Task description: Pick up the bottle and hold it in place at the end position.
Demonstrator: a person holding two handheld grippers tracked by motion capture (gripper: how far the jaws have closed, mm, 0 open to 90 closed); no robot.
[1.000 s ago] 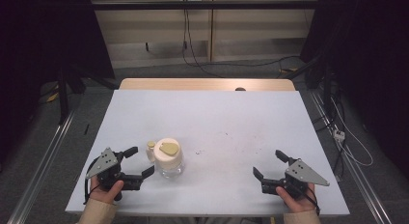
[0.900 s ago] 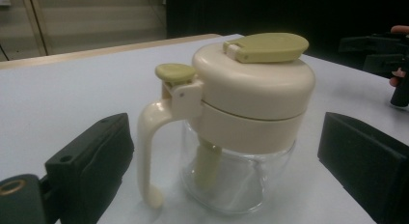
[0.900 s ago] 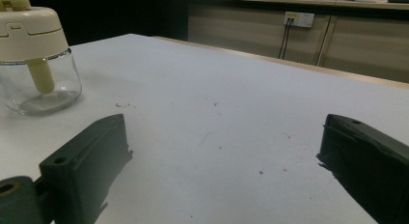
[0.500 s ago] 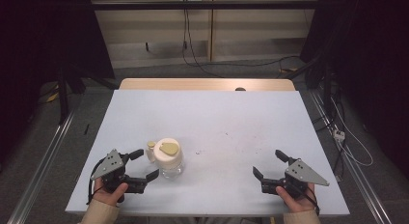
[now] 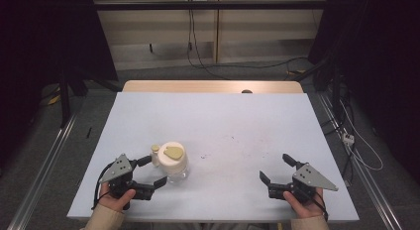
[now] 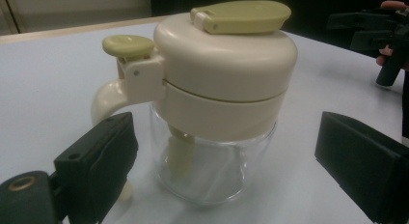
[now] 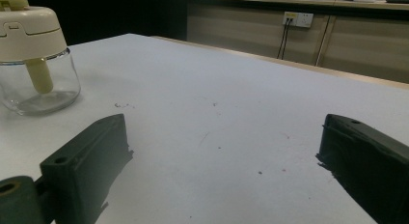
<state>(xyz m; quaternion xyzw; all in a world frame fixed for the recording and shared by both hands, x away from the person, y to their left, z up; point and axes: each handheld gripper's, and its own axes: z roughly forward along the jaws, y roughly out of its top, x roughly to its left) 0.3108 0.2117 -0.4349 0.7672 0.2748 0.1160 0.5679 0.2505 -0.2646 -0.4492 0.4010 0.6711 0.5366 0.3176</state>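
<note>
- The left gripper has its fingers spread wide, holding nothing. In the left gripper view the two black pads stand at the lower left and lower right of the frame with the jar between them, a gap showing on each side, so I judge neither pad is touching the glass yet.
- That spacing reads as a set-up for a side grasp: the fingers are level with the clear lower body of the jar rather than its lid, where a squeeze would meet the round wall squarely.
- The jar stands upright on the counter, in the lower left of the high view, just beside the left gripper. It has a clear glass base, a cream lid with a pale green flap on top, and a cream handle with a small green button above it; the handle points toward the left finger in the left gripper view.
- A cream stem hangs inside the glass; whether there is any liquid in it I cannot tell.
- The right gripper is also wide open and empty, its fingers over bare counter in the right gripper view, with the jar well apart at the upper left of that frame.
- It sits low at the lower right of the high view, seemingly waiting, perhaps to work the lid once the jar is steadied.
</note>
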